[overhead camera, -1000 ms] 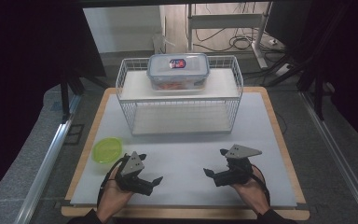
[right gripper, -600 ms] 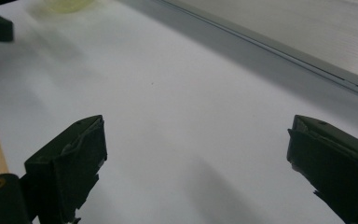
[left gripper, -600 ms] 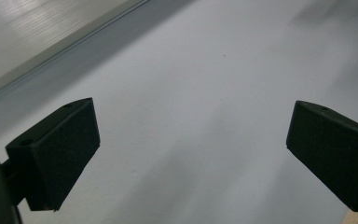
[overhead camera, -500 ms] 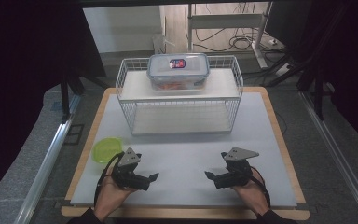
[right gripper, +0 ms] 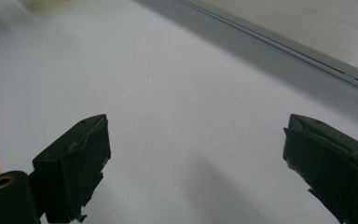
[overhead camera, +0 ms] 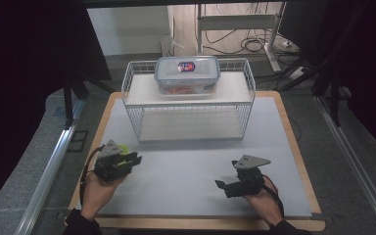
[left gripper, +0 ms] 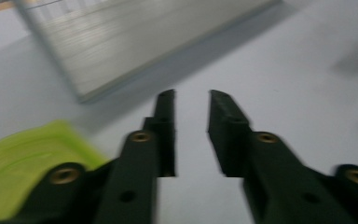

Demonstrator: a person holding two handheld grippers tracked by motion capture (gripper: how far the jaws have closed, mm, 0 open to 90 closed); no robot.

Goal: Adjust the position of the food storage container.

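On top of a white wire rack (overhead camera: 136,111) at the back of the table sits a clear food container (overhead camera: 187,81) with a blue-rimmed lid. A lime-green flat dish (overhead camera: 123,147) lies at the front left, mostly covered by my left gripper (overhead camera: 136,158). In the left gripper view the dish (left gripper: 23,149) sits just left of the left gripper (left gripper: 191,95), whose jaws stand a narrow gap apart with nothing between them. Over bare mat at the front right, my right gripper (overhead camera: 220,184) is wide open and holds nothing (right gripper: 198,126).
A pale grey mat (overhead camera: 186,161) covers the wooden board (overhead camera: 293,147). The rack's lower shelf (overhead camera: 191,125) is open to the front. Metal rails run along both sides of the table, and cables lie on the floor behind.
My left gripper has moved forward and to the left, coming over the green dish and hiding most of it. The right gripper has barely shifted.
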